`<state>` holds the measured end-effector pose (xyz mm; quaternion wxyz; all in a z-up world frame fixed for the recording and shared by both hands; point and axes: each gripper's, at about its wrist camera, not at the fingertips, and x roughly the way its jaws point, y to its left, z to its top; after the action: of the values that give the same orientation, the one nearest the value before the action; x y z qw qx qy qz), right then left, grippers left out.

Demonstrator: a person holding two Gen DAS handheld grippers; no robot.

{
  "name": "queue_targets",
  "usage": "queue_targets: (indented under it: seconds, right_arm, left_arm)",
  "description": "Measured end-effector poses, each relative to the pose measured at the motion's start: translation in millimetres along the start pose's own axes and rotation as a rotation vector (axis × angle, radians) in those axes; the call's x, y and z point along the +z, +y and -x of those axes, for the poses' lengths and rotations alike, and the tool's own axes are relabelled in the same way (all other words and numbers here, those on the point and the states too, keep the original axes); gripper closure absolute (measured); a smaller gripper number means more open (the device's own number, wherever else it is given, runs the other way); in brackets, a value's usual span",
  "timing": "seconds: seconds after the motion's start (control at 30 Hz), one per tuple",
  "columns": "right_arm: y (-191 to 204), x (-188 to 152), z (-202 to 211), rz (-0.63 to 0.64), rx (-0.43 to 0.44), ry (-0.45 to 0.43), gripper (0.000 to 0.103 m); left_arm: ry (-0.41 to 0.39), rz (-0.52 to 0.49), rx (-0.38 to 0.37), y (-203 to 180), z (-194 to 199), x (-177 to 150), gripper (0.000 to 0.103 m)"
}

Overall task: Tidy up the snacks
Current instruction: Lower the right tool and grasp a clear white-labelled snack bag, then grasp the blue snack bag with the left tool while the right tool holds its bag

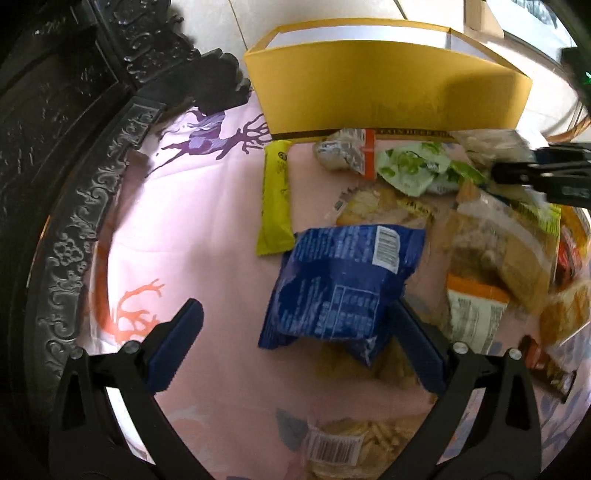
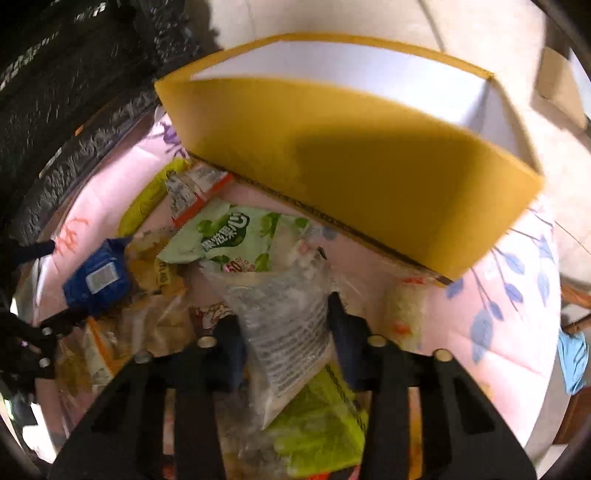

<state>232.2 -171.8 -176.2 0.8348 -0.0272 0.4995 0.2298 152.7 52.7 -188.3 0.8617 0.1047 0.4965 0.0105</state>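
Observation:
A pile of snack packets lies on a pink printed cloth in front of an open yellow cardboard box. My left gripper is open above a blue snack bag. The bag lies between the fingers, close to the right one and well apart from the left. My right gripper is shut on a clear plastic snack bag, whose printed end sticks out toward the camera. From the left wrist view, that gripper shows at the right edge over the pile.
A long yellow packet, a pale green bag, an orange-striped packet and several beige and lime packets crowd the cloth. Dark carved furniture borders the left side. Tiled floor lies beyond the box.

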Motion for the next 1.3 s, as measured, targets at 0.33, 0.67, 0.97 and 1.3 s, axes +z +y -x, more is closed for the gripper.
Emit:
queue_targets:
  seconds: [0.33,0.67,0.97,1.3]
  right_arm:
    - [-6,-22,32,-0.089,0.010,0.010,0.069]
    - [-7,-26,65,-0.115,0.008,-0.045,0.069]
    - [0,-28,92,-0.123,0.006,-0.086,0.069]
    - [12,-33,114,-0.098,0.029,-0.107,0.069]
  left_arm:
    - [0.056,0.059,-0.155,6,-27,6,0.002]
    - [0.074,0.112,-0.204,0,-37,-2,0.040]
    - [0.052,0.154,-0.170,19,-13,-11,0.053]
    - [-0.040,0.189,-0.208,28,20,-14,0.078]
